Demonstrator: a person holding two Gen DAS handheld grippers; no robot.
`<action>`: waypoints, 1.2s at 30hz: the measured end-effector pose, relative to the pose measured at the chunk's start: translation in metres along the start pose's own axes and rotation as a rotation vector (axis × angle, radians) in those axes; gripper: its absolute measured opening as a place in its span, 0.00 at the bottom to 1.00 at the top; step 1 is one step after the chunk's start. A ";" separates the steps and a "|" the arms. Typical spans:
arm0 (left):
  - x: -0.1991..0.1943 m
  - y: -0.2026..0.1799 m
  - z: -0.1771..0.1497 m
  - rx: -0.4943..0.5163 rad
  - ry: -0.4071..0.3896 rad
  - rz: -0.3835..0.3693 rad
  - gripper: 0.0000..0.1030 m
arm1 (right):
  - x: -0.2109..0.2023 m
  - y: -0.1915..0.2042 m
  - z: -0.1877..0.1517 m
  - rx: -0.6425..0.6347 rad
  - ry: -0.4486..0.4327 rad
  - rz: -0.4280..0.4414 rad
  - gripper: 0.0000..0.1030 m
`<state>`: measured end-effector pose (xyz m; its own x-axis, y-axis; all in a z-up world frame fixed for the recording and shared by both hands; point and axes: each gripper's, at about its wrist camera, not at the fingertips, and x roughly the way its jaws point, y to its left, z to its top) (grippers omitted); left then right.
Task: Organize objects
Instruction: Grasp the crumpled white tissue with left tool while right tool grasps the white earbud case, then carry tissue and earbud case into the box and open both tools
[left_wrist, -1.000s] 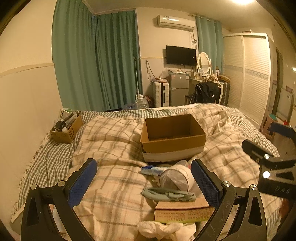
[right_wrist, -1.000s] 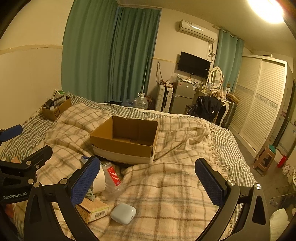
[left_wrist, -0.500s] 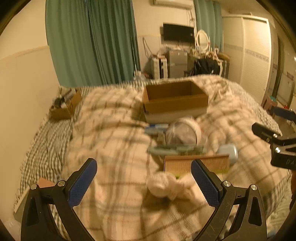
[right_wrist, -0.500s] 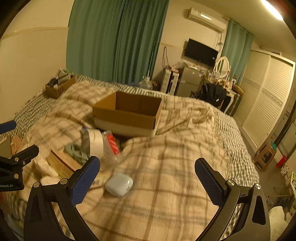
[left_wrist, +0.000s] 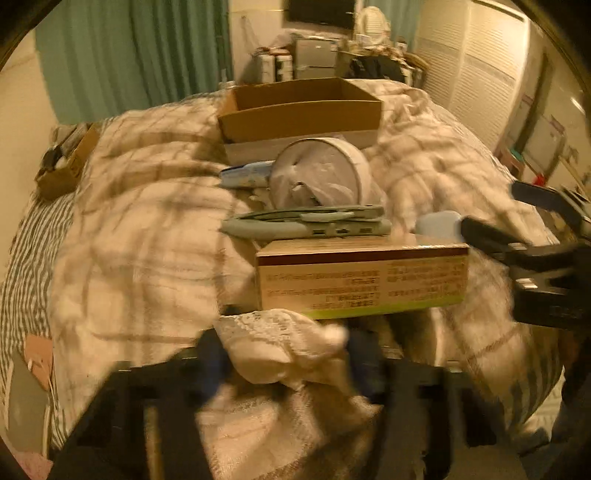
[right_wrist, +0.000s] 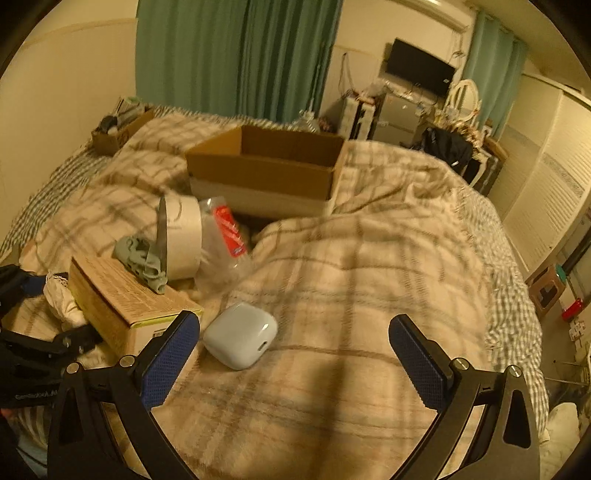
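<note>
Your left gripper (left_wrist: 284, 354) is closing its blurred fingers around the white lace cloth (left_wrist: 280, 345), just in front of the printed carton (left_wrist: 362, 277). Your right gripper (right_wrist: 295, 354) is hanging spread wide, the earbud case (right_wrist: 240, 334) lying near its left finger.

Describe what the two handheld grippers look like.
The right gripper has a black frame with triangular cutouts, silver screws, and blue textured pads on its fingers. The left gripper is blurred but similarly black with blue pads; white lettering marks its body. No cables or sleeves visible.
</note>
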<state>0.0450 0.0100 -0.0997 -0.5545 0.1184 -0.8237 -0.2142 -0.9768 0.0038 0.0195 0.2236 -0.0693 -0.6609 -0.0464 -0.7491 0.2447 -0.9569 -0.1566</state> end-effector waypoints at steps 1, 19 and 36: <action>-0.003 0.000 0.000 0.014 -0.011 0.010 0.20 | 0.005 0.003 -0.001 -0.009 0.016 -0.002 1.00; -0.060 0.038 0.015 -0.047 -0.173 0.058 0.15 | 0.037 0.036 -0.001 -0.139 0.111 -0.037 0.52; -0.114 0.029 0.079 0.028 -0.355 0.072 0.15 | -0.057 0.017 0.073 -0.106 -0.155 0.040 0.52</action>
<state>0.0380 -0.0175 0.0391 -0.8127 0.1090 -0.5724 -0.1838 -0.9801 0.0743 0.0093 0.1885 0.0176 -0.7487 -0.1353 -0.6489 0.3409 -0.9182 -0.2019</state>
